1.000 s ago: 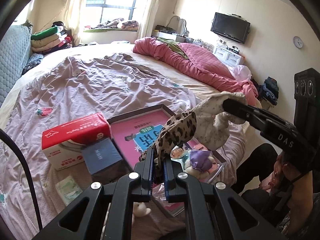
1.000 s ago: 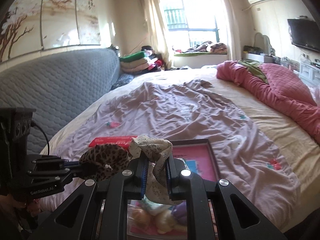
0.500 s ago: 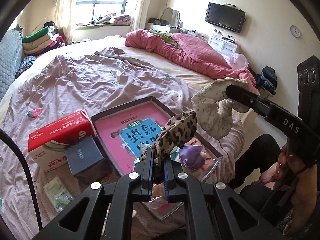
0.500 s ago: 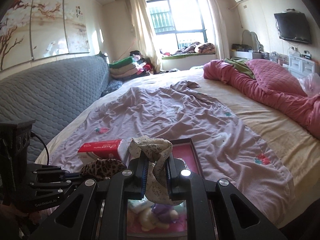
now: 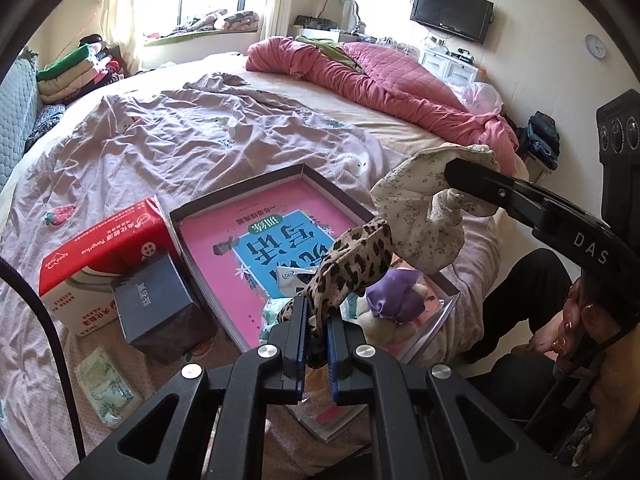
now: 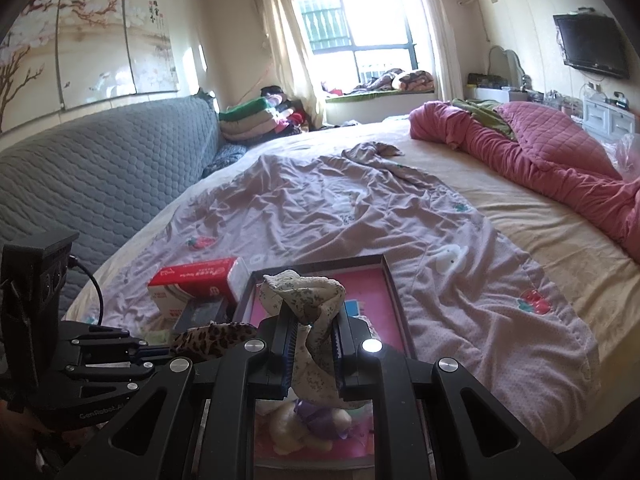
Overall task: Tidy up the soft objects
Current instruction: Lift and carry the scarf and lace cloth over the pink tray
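Observation:
My left gripper (image 5: pixel 317 320) is shut on a leopard-print soft cloth (image 5: pixel 352 264) and holds it above a dark-rimmed tray (image 5: pixel 240 192) on the bed. My right gripper (image 6: pixel 313 320) is shut on a cream floral soft cloth (image 6: pixel 308 292); the same cloth (image 5: pixel 424 216) hangs from it in the left wrist view. The leopard cloth (image 6: pixel 212 336) shows at the left in the right wrist view. A pink book (image 5: pixel 240 248) and a small plush toy with a purple part (image 5: pixel 392 300) lie in the tray.
A red and white tissue box (image 5: pixel 104 256), a dark blue box (image 5: pixel 156 300) and a small tissue packet (image 5: pixel 106 384) lie left of the tray on a wrinkled lilac sheet (image 5: pixel 160 132). A pink quilt (image 5: pixel 380 80) lies at the far right. A grey headboard (image 6: pixel 100 176) lines the left.
Both grippers have pulled back and risen a little with their cloths still held. The leopard cloth and the floral cloth have moved further apart. The tray's contents have not moved.

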Demonstrator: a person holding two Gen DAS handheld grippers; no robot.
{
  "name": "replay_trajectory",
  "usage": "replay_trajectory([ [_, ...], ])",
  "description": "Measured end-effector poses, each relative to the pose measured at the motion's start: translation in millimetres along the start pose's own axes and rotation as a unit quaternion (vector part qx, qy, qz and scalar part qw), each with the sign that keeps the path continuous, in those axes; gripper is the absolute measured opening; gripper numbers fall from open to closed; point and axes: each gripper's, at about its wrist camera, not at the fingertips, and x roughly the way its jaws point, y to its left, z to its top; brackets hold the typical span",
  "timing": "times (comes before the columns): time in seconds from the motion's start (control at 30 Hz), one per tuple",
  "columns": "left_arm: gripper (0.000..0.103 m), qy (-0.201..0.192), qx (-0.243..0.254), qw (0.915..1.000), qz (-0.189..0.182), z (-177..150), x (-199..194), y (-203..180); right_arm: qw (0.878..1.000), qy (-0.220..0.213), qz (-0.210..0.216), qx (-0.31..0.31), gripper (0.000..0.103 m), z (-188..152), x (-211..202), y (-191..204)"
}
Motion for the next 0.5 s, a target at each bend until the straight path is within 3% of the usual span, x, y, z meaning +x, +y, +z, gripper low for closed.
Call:
replay_trajectory([
  [0.5, 0.008, 0.026, 0.002, 0.9996, 0.007, 0, 31, -1, 0.999, 0.045, 0.005, 0.025, 0.017, -12, 42, -14],
])
